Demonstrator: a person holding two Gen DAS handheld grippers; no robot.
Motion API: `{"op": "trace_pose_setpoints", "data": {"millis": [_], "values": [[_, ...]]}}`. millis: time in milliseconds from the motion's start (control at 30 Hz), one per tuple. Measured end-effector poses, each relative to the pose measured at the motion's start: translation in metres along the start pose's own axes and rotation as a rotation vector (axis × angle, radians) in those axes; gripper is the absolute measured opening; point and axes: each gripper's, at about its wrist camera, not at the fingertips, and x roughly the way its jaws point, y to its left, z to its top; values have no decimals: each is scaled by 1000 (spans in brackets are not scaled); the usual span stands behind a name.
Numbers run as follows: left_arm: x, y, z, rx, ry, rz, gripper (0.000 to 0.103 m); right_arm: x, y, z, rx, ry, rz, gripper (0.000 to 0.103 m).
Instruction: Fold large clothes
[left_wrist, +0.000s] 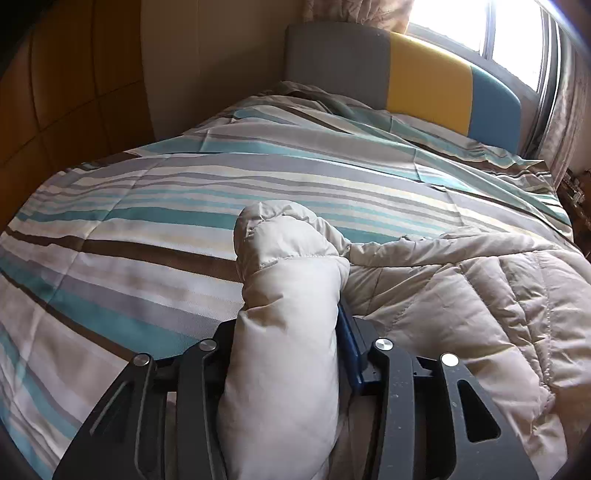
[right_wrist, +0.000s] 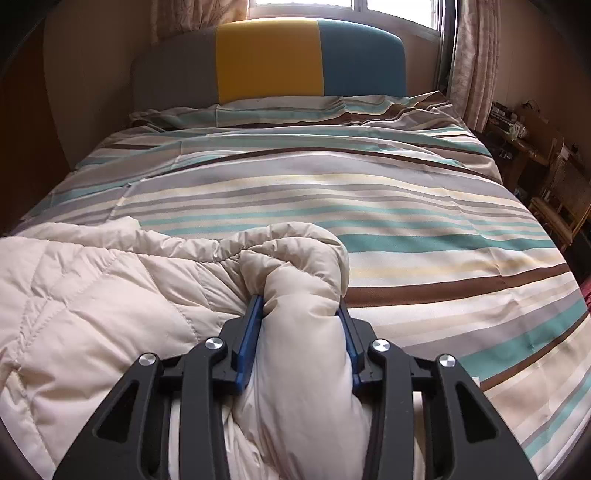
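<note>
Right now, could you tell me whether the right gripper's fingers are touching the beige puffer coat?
Touching: in the right wrist view both blue fingers press against the bunched beige puffer coat between them.

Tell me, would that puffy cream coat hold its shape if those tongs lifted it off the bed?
Probably not. The cream quilted coat bulges and creases between the right tongs and left tongs, so it would likely droop. Its puffed panels suggest it is light for its bulk. The smooth, slightly shiny shell may slide on the striped bedspread.
</note>
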Motion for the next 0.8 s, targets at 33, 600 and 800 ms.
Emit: {"op": "trace_pose_setpoints", "data": {"millis": [33,600,800], "values": [[0,-1,0,1,1,2,42,1,2,0,-5,1,-7,38],[-107,-3,0,-127,-224,95,80,9,5,-2,-3,26,-20,45],[-112,-77,-5,-41,-191,-29,80,7,3,-2,-1,22,-21,46]]}}
